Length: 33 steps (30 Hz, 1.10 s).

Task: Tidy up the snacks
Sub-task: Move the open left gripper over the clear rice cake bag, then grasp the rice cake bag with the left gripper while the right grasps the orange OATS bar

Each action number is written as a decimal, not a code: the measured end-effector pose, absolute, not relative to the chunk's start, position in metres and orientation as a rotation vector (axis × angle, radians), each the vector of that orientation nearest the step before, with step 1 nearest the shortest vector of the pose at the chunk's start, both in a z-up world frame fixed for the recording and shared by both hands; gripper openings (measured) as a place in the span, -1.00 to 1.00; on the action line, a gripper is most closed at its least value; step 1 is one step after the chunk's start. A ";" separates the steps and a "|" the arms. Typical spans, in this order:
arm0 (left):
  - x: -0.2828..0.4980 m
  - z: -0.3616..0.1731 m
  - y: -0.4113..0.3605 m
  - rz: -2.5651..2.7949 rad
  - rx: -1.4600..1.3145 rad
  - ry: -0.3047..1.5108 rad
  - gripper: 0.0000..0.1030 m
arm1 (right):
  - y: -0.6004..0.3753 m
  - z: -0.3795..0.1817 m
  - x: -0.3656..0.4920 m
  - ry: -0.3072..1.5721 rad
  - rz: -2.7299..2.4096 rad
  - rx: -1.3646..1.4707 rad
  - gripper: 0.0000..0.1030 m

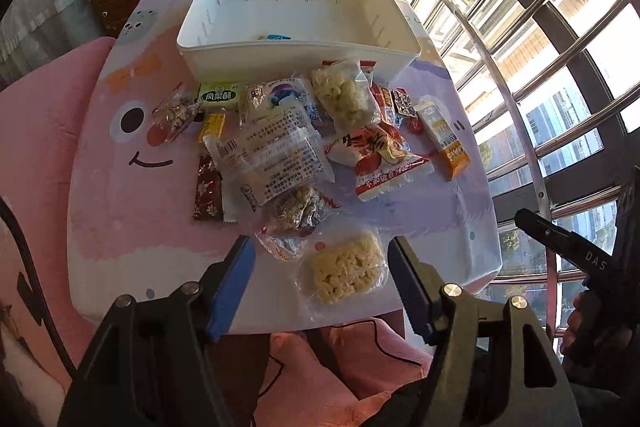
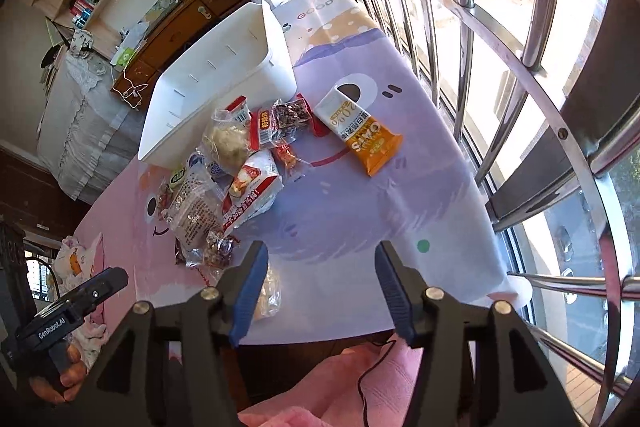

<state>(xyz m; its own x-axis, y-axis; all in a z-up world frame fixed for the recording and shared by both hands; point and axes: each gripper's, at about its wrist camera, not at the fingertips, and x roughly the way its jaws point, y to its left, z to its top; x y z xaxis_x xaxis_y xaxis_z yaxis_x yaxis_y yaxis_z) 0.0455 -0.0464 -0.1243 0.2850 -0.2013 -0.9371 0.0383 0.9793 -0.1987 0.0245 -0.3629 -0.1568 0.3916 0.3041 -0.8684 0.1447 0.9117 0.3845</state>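
Snacks (image 1: 288,147) are lying heaped on the cartoon tablecloth (image 1: 120,187) before the white bin (image 1: 296,51). An orange "OATS" packet (image 2: 360,131) is showing its lettering only to the right camera. Left gripper (image 1: 320,283) and right gripper (image 2: 320,287) are both gaping, gripping nothing.

Both wrist fisheyes look steeply down from near edge, close above pink-and-lilac cartoon-printed tabletop (image 1: 120,195); both share white rectangular plastic bin (image 1: 298,53) and snack pile.
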 end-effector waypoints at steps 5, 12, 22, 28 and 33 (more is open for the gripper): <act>0.049 -0.147 -0.070 -0.121 -0.182 1.363 0.42 | -0.376 -0.159 0.047 1.157 0.160 0.350 0.24; 0.056 -0.173 -0.089 -0.042 -0.220 1.440 0.56 | -0.383 -0.169 0.074 1.132 0.249 0.206 0.28; 0.065 -0.219 -0.096 0.024 -0.248 1.576 0.71 | -0.372 -0.188 0.094 1.041 0.341 -0.042 0.35; 0.070 -0.247 -0.090 0.061 -0.266 1.675 0.74 | -0.368 -0.206 0.101 0.966 0.330 -0.100 0.35; 0.079 -0.264 -0.088 0.062 -0.286 1.735 0.79 | -0.357 -0.223 0.113 0.971 0.335 -0.154 0.35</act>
<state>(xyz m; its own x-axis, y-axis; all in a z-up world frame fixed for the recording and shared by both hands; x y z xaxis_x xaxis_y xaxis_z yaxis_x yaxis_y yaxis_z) 0.0789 -0.0876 -0.2640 -0.1566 -0.1558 -0.9753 -0.2244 0.9673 -0.1185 0.1132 -0.3573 -0.2229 0.5183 0.2095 -0.8291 -0.3461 0.9380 0.0206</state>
